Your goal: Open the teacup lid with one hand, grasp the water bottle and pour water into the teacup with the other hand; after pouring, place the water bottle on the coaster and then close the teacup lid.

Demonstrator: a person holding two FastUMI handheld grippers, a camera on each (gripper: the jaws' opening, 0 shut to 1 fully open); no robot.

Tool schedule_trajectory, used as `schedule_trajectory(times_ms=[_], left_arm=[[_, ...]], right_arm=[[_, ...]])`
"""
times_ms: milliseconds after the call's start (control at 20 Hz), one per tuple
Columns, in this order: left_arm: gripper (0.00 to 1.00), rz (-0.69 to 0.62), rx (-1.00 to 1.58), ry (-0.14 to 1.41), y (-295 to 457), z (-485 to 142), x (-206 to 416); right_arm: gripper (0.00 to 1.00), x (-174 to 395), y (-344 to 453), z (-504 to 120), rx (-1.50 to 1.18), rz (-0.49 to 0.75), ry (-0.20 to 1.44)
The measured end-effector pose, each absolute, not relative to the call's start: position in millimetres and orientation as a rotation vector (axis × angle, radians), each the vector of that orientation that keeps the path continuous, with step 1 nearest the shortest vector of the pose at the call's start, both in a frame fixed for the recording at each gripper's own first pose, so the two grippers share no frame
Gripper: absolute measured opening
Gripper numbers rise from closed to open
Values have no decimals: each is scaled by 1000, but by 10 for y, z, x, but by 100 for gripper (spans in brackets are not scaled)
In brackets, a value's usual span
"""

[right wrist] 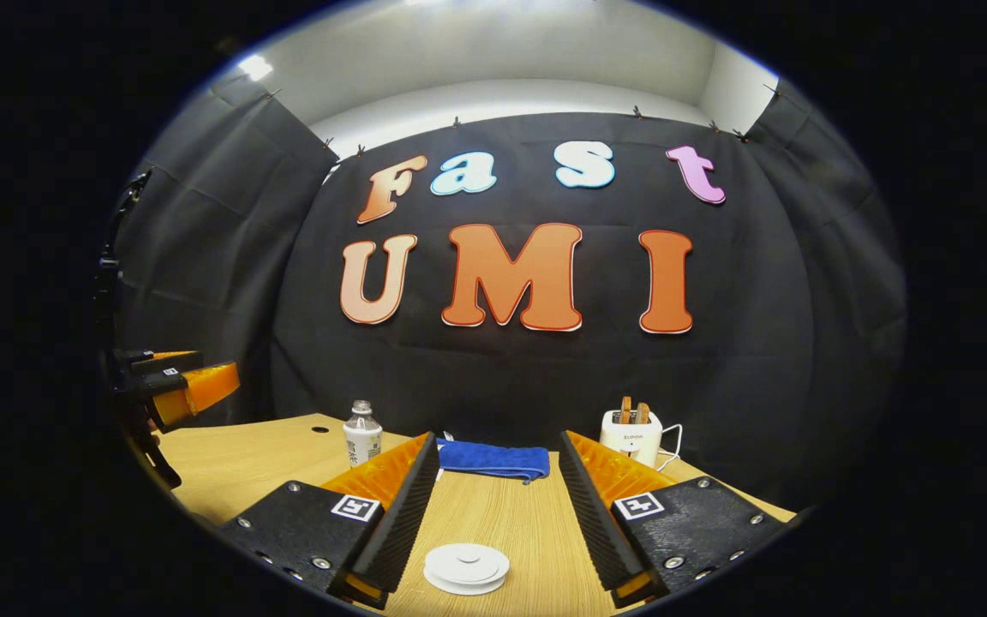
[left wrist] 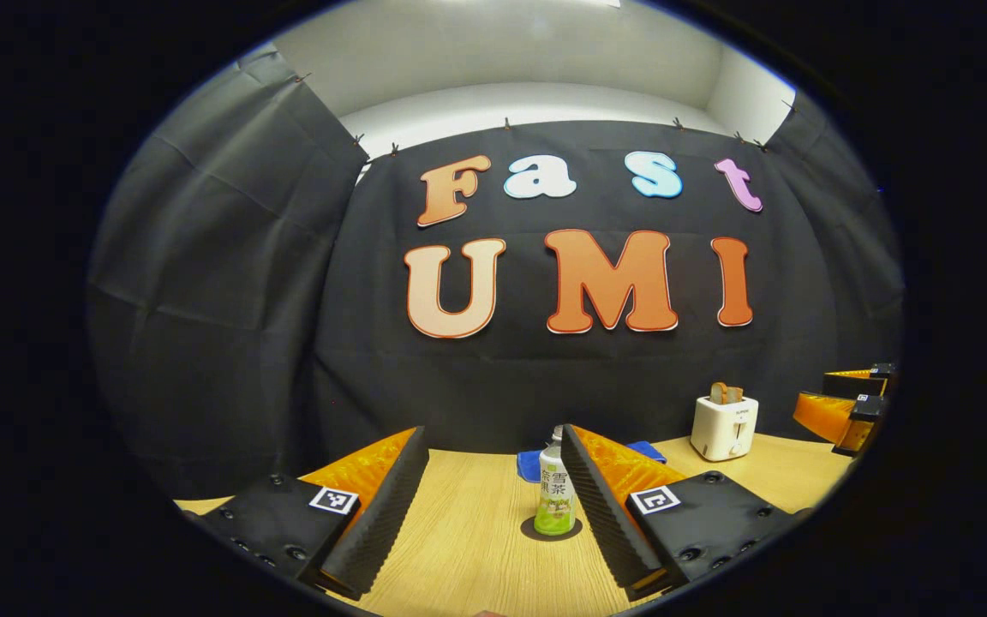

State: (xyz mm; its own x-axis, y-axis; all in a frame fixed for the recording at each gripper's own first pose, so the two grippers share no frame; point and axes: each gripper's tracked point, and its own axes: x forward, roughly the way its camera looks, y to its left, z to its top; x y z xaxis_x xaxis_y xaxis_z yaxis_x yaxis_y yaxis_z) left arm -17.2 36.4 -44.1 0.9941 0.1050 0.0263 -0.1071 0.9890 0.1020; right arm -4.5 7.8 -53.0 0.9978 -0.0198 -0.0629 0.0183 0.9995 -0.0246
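Observation:
A water bottle (left wrist: pixel 556 497) with a green-and-white label stands upright on a dark round coaster (left wrist: pixel 575 530), just inside the right finger of my left gripper (left wrist: pixel 493 441). That gripper is open and touches nothing. The bottle (right wrist: pixel 362 435) stands far left in the right gripper view. A white teacup (right wrist: pixel 466 567) with its lid on sits low between the fingers of my right gripper (right wrist: pixel 499 444), which is open and holds nothing. Each gripper appears at the edge of the other's view: the right gripper (left wrist: pixel 819 394) and the left gripper (right wrist: pixel 206 370).
A white toaster (left wrist: pixel 723 426) with bread in its slots stands at the back right of the wooden table (left wrist: pixel 459 531); the same toaster (right wrist: pixel 632 435) has a cord. A folded blue cloth (right wrist: pixel 493 458) lies at the back, also behind the bottle (left wrist: pixel 529 464).

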Motion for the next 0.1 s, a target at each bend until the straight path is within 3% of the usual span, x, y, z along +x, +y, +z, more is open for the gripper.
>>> schedule_trajectory(times_ms=[100], left_arm=[[99,112,125,-35,350,-427,-148]], right_arm=[[87,-59,48,-514,-20,-24,62]])
